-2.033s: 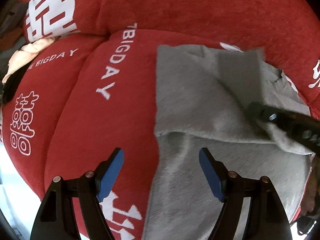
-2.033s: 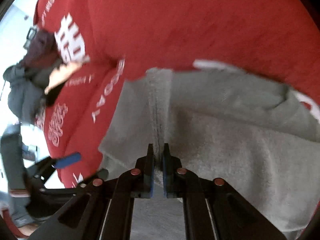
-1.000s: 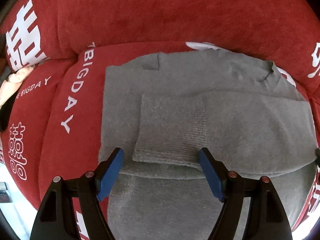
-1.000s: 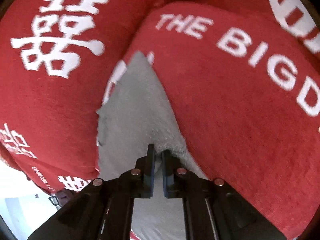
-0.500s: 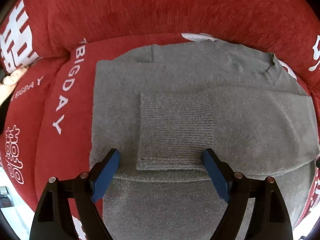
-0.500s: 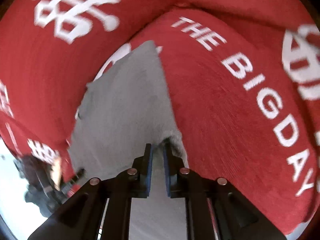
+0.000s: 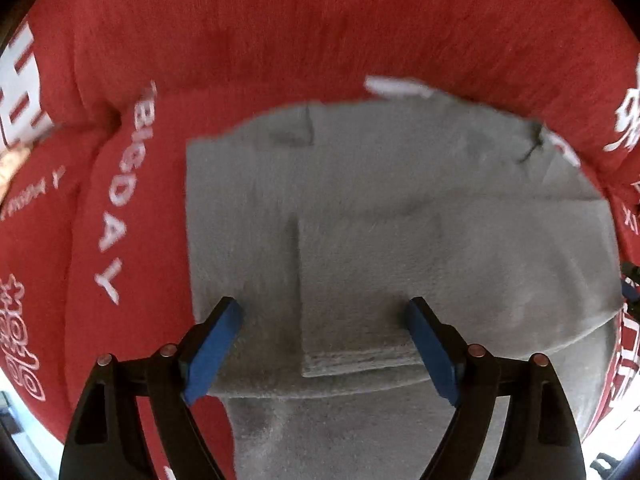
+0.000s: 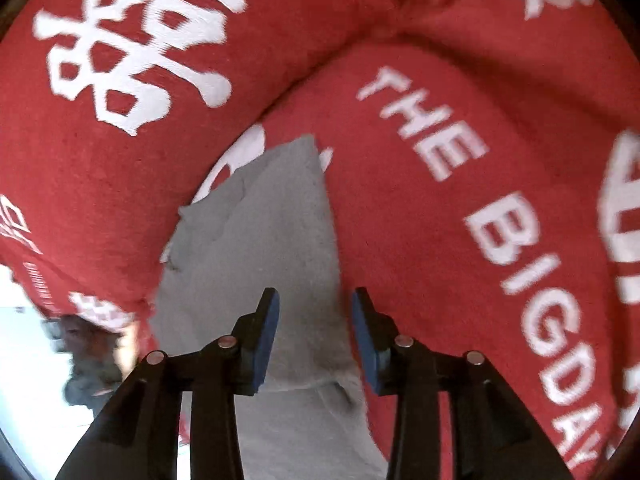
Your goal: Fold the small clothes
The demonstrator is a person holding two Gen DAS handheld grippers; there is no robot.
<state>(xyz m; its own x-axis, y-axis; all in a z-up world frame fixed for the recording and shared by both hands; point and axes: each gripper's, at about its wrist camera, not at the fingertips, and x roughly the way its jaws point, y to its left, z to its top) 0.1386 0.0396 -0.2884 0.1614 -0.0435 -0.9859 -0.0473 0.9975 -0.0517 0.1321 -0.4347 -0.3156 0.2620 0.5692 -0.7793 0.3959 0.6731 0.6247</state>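
A small grey knit sweater (image 7: 360, 208) lies flat on a red cushion (image 7: 280, 40) with white lettering. One sleeve is folded across its body, the ribbed cuff (image 7: 356, 344) lying between my left gripper's blue pads. My left gripper (image 7: 326, 344) is open wide and empty, just above the sweater's lower part. In the right wrist view the sweater (image 8: 272, 232) appears as a grey wedge. My right gripper (image 8: 314, 336) is open, its pads on either side of the sweater's folded edge, holding nothing.
The red cushion (image 8: 460, 200) fills both views, with a raised back bolster (image 8: 100, 60) behind the sweater. A pile of other clothes shows blurred at the lower left of the right wrist view (image 8: 88, 360). A peach-coloured cloth peeks in at the left edge (image 7: 8, 168).
My right gripper was shut on the sweater's sleeve edge and has now opened, letting it go. My left gripper has shifted slightly right over the sweater; the folded sleeve lies in place.
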